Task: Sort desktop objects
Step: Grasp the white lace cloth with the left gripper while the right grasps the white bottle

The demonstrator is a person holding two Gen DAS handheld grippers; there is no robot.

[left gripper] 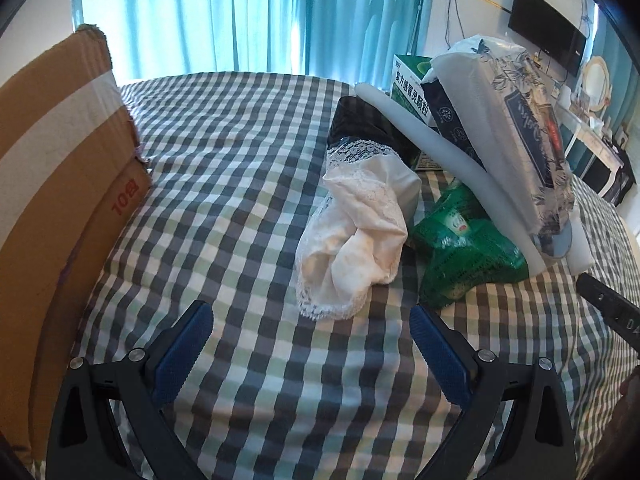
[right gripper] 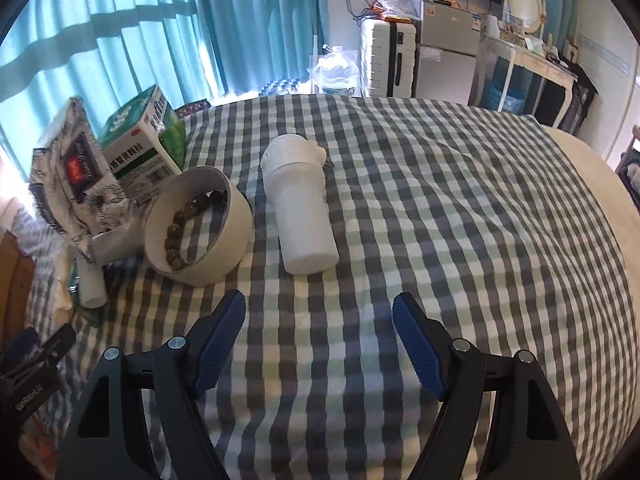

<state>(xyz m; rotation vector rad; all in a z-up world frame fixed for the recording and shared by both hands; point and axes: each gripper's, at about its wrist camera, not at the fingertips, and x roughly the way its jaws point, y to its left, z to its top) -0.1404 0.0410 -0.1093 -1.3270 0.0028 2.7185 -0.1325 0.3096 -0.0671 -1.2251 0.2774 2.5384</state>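
Bedroom, teal curtains (left gripper: 224, 16), everything sits on a bed under a checked sheet (right gripper: 440, 200), so soft, uneven footing. Sorting targets: white bottle (right gripper: 300, 208) lying on its side mid-sheet, straight ahead of the right gripper (right gripper: 319, 344), jaws wide, nothing between them. Risk: it's round and could roll on contact if one pad touches first. Just beside it, tilted white bowl (right gripper: 208, 232) with a bead string (right gripper: 188, 228) inside; a nudge could tip it and spill the beads. Left gripper (left gripper: 311, 344), jaws also wide and empty, faces a lace cloth (left gripper: 356, 236) touching a green packet (left gripper: 464, 248); limp fabric may snag or drag the neighbour. Tissue pack (left gripper: 520, 128) leans on the pile (looks unstable). Cardboard box (left gripper: 60, 184) at left, probably the bin.
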